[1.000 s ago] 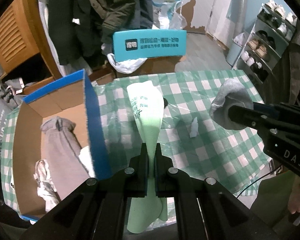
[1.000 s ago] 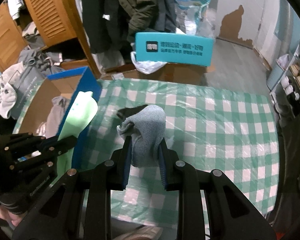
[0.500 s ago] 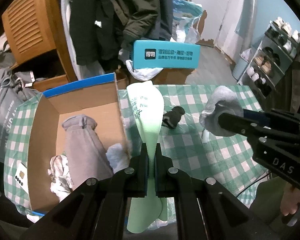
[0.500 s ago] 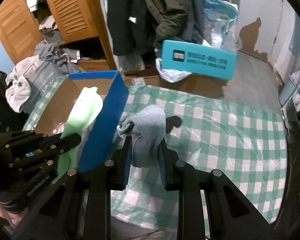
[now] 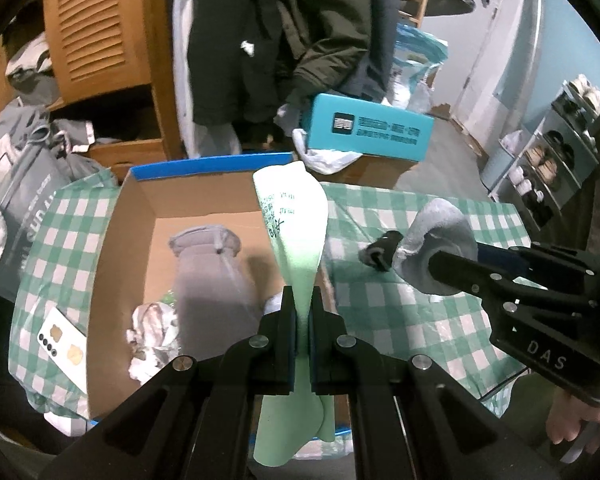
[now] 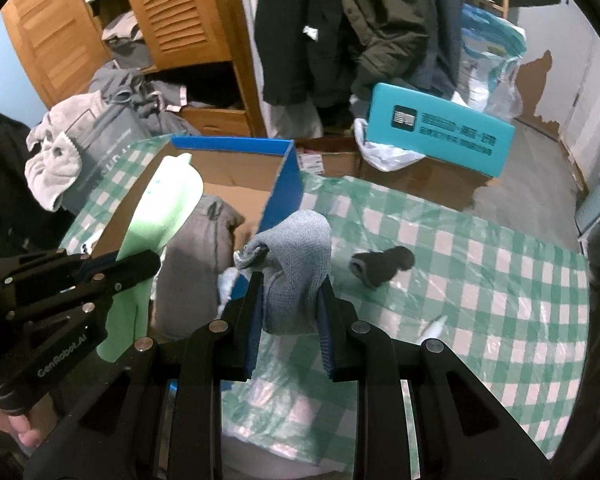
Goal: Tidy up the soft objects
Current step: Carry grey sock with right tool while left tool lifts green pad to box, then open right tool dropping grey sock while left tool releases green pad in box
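Observation:
My left gripper (image 5: pixel 303 306) is shut on a pale green soft pack (image 5: pixel 296 232) and holds it above the right wall of the open cardboard box (image 5: pixel 136 216); the pack also shows in the right wrist view (image 6: pixel 160 216). My right gripper (image 6: pixel 290 304) is shut on a grey-blue sock (image 6: pixel 296 256), held above the table just right of the box's blue wall (image 6: pixel 280 192). The sock also shows in the left wrist view (image 5: pixel 436 236). A grey garment (image 5: pixel 212 280) and a crumpled cloth (image 5: pixel 152 332) lie in the box. A dark rolled sock (image 6: pixel 382 266) lies on the checked tablecloth (image 6: pixel 480 280).
A teal carton (image 6: pixel 444 132) stands on cardboard boxes beyond the table. Dark coats (image 6: pixel 340 28) hang behind, next to a wooden louvred cabinet (image 6: pixel 172 20). A card (image 5: pixel 62 340) lies left of the box. A small white scrap (image 6: pixel 432 326) lies on the cloth. Shoe shelves (image 5: pixel 548 164) stand at right.
Both grippers have moved left with their loads. The green pack now hangs over the box's right wall, and the grey-blue sock has come close to the box's blue wall.

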`<state>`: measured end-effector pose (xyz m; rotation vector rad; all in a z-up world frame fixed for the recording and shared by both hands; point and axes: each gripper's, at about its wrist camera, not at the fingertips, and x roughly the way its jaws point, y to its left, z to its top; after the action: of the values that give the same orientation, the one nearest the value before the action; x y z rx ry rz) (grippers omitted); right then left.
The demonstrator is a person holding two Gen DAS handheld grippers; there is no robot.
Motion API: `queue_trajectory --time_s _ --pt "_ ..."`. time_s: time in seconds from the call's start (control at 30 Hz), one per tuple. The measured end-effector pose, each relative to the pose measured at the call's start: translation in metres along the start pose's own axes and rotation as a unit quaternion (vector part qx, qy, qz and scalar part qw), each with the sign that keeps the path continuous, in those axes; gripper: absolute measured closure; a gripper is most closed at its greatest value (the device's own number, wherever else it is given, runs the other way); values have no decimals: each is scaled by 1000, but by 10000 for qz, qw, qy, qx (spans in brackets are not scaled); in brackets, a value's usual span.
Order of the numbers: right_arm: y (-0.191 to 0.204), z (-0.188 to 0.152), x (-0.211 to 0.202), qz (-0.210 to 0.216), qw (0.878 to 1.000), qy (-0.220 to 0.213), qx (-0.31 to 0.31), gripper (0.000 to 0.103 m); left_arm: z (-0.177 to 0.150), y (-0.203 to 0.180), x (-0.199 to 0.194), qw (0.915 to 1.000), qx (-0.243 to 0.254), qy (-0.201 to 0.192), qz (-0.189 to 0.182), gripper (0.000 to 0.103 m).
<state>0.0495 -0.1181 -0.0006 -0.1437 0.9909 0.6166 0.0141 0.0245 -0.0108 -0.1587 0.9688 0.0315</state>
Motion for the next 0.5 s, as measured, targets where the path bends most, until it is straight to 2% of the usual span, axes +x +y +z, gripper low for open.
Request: queue_trajectory --time_s 0.5 --pt "54 16 28 206 9987 240 -407 80 -8 60 6 9982 -465 37 379 99"
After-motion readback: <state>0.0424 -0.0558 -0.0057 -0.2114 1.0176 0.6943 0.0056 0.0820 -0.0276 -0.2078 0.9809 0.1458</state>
